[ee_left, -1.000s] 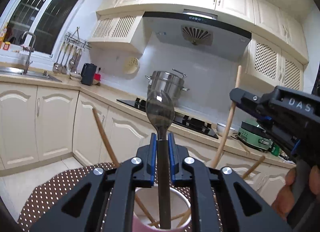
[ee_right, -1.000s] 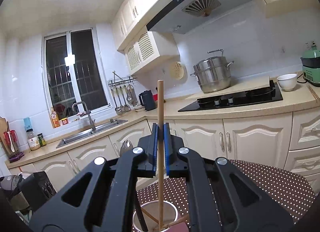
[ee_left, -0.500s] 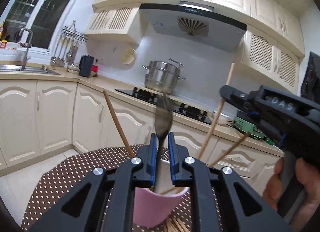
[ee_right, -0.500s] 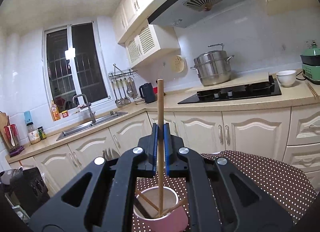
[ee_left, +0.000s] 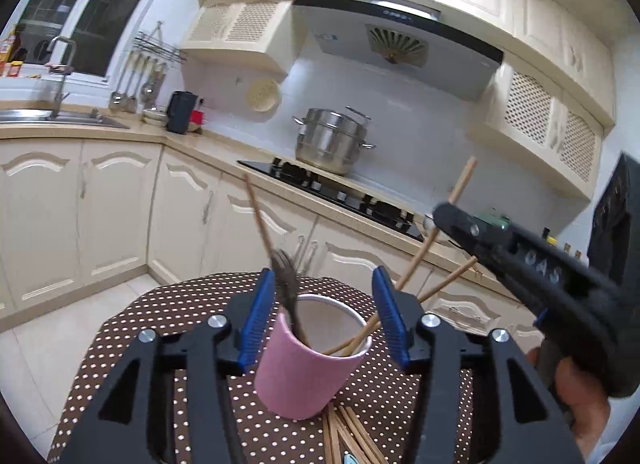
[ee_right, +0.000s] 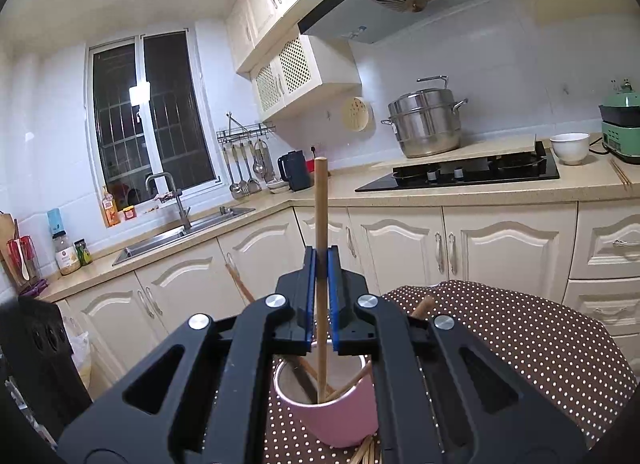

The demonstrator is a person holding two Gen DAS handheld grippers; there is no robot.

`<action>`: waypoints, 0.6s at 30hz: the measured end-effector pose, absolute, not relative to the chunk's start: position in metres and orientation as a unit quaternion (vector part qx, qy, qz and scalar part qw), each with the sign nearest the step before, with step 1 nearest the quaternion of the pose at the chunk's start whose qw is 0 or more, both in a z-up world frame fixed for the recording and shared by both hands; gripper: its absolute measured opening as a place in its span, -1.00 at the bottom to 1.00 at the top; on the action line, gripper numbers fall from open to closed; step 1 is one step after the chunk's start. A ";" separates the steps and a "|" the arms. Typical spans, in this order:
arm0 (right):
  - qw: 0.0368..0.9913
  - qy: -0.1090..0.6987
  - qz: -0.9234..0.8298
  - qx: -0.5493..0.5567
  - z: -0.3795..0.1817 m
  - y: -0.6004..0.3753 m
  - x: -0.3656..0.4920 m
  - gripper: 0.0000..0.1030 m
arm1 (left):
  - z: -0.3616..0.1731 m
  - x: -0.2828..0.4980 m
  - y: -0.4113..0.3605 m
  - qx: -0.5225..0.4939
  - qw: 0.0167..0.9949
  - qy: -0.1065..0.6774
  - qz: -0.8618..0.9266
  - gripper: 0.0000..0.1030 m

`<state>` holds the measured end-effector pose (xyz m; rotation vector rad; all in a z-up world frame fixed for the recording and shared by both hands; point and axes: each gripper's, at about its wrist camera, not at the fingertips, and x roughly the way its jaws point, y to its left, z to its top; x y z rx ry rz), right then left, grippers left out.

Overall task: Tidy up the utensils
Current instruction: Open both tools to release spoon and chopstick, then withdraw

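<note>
A pink cup (ee_left: pixel 302 368) stands on the brown polka-dot table (ee_left: pixel 168 324); it also shows in the right wrist view (ee_right: pixel 340 412). My left gripper (ee_left: pixel 324 312) is open just behind the cup and holds nothing. A dark metal spoon (ee_left: pixel 286 284) leans in the cup with several wooden chopsticks (ee_left: pixel 256 212). My right gripper (ee_right: pixel 320 264) is shut on a wooden chopstick (ee_right: pixel 320 204), held upright with its lower end inside the cup. The right gripper also shows at the right of the left wrist view (ee_left: pixel 520 260).
Loose chopsticks (ee_left: pixel 344 436) lie on the table in front of the cup. Cream kitchen cabinets (ee_right: pixel 460 248), a hob with a steel pot (ee_right: pixel 426 120), a sink (ee_right: pixel 180 232) and a white bowl (ee_right: pixel 568 148) lie beyond the table.
My left gripper has opened and let the spoon go; the spoon now leans in the cup. My right gripper has lowered the chopstick into the cup.
</note>
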<state>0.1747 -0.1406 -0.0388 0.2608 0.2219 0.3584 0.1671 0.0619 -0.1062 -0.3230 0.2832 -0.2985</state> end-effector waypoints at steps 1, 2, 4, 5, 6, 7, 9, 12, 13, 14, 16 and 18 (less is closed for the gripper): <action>0.969 0.111 0.177 0.128 -0.040 -0.140 0.173 -0.87 | -0.104 0.165 0.063 -0.158 0.967 0.140 -0.141 -0.01; 0.970 0.112 0.176 0.127 -0.040 -0.139 0.172 -0.87 | -0.102 0.163 0.064 -0.153 0.969 0.141 -0.131 0.00; 0.969 0.115 0.176 0.127 -0.041 -0.138 0.169 -0.87 | -0.098 0.160 0.064 -0.141 0.973 0.142 -0.113 0.02; 0.969 0.116 0.176 0.127 -0.042 -0.138 0.169 -0.87 | -0.097 0.158 0.064 -0.132 0.975 0.143 -0.103 0.04; 0.969 0.118 0.175 0.126 -0.043 -0.137 0.168 -0.87 | -0.095 0.157 0.063 -0.124 0.977 0.143 -0.096 0.05; 0.969 0.119 0.175 0.125 -0.043 -0.136 0.167 -0.87 | -0.094 0.155 0.063 -0.119 0.978 0.142 -0.093 0.06; 0.969 0.124 0.174 0.123 -0.045 -0.134 0.165 -0.87 | -0.091 0.152 0.062 -0.110 0.980 0.142 -0.088 0.09; 0.970 0.129 0.168 0.120 -0.047 -0.132 0.161 -0.87 | -0.089 0.148 0.063 -0.109 0.979 0.149 -0.082 0.11; 0.970 0.132 0.166 0.121 -0.048 -0.132 0.160 -0.87 | -0.088 0.147 0.064 -0.109 0.979 0.151 -0.080 0.11; 0.970 0.133 0.165 0.122 -0.048 -0.132 0.159 -0.87 | -0.088 0.146 0.065 -0.110 0.979 0.152 -0.079 0.11; 0.970 0.137 0.164 0.119 -0.048 -0.131 0.157 -0.86 | -0.086 0.143 0.066 -0.110 0.979 0.153 -0.073 0.12; 0.970 0.141 0.161 0.117 -0.047 -0.131 0.156 -0.86 | -0.084 0.139 0.067 -0.108 0.980 0.154 -0.064 0.13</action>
